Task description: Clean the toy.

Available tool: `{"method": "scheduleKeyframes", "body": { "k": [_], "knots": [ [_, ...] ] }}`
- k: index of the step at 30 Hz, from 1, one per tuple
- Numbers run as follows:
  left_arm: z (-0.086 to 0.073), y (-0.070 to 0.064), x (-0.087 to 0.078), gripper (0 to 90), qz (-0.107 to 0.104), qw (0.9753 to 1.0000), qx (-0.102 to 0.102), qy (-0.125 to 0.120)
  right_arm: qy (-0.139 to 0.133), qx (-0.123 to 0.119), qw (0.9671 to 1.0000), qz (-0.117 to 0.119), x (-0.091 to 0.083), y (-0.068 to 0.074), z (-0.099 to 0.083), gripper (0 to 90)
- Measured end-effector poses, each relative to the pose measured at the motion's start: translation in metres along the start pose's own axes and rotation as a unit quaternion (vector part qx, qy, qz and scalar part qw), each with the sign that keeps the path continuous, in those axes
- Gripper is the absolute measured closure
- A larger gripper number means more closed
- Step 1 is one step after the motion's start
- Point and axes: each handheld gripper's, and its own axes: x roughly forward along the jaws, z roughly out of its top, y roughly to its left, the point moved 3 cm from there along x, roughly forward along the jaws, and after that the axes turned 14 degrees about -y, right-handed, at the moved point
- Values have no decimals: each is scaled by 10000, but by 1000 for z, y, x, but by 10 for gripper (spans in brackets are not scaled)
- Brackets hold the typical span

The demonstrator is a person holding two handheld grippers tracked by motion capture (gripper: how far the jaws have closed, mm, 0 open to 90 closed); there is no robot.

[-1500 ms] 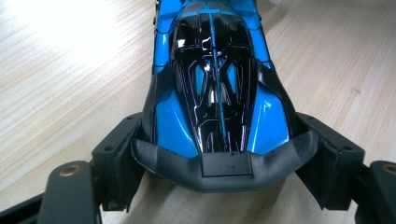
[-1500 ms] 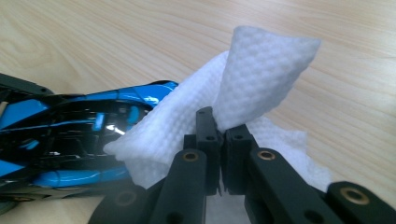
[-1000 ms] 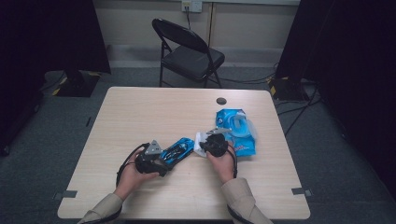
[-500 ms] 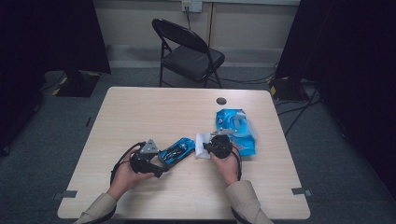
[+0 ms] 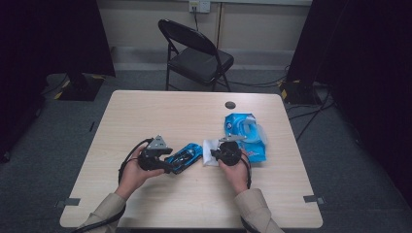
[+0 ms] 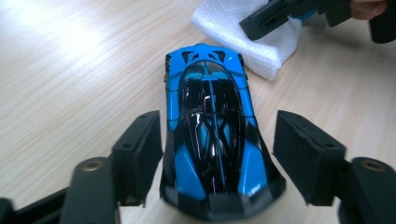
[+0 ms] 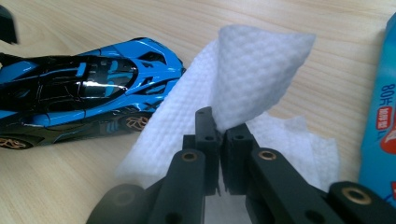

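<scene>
A blue and black toy car (image 5: 187, 156) lies on the wooden table (image 5: 160, 116) in front of the person. My left gripper (image 5: 170, 164) is at its tail, open. In the left gripper view, the car (image 6: 210, 121) sits between the spread jaws of my left gripper (image 6: 219, 128); the left jaw is close against its side and the right jaw stands apart. My right gripper (image 7: 217, 122) is shut on a white wipe (image 7: 252, 70), lifting a fold of it just right of the car (image 7: 93, 88). In the high view the wipe (image 5: 210, 148) lies beside my right gripper (image 5: 219, 151).
A blue pack of wipes (image 5: 245, 136) lies just right of the right gripper, and its edge (image 7: 380, 121) shows in the right gripper view. A small dark disc (image 5: 230, 105) sits near the table's far edge. A black folding chair (image 5: 197, 53) stands beyond the table.
Both hands have shifted only slightly. The left gripper stays at the car's tail and the right gripper stays on the wipe.
</scene>
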Motion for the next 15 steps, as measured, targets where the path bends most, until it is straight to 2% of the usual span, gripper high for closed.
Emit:
{"method": "scheduleKeyframes", "body": {
  "k": [4,8,11,13,15],
  "knots": [
    [4,3,12,394,-61,10000,-34,66,23,4,10000,29,2,1,-2,872],
    [10,4,23,395,-24,10000,-20,85,34,30,10000,41,3,1,-3,872],
    [10,5,26,399,0,9999,-19,167,30,27,10000,64,4,0,-4,872],
    [5,4,33,408,-91,9995,-100,294,16,42,10000,70,3,0,-5,872],
    [4,4,34,412,-91,9994,-84,329,3,16,10000,57,3,0,-5,871]
  ]
}}
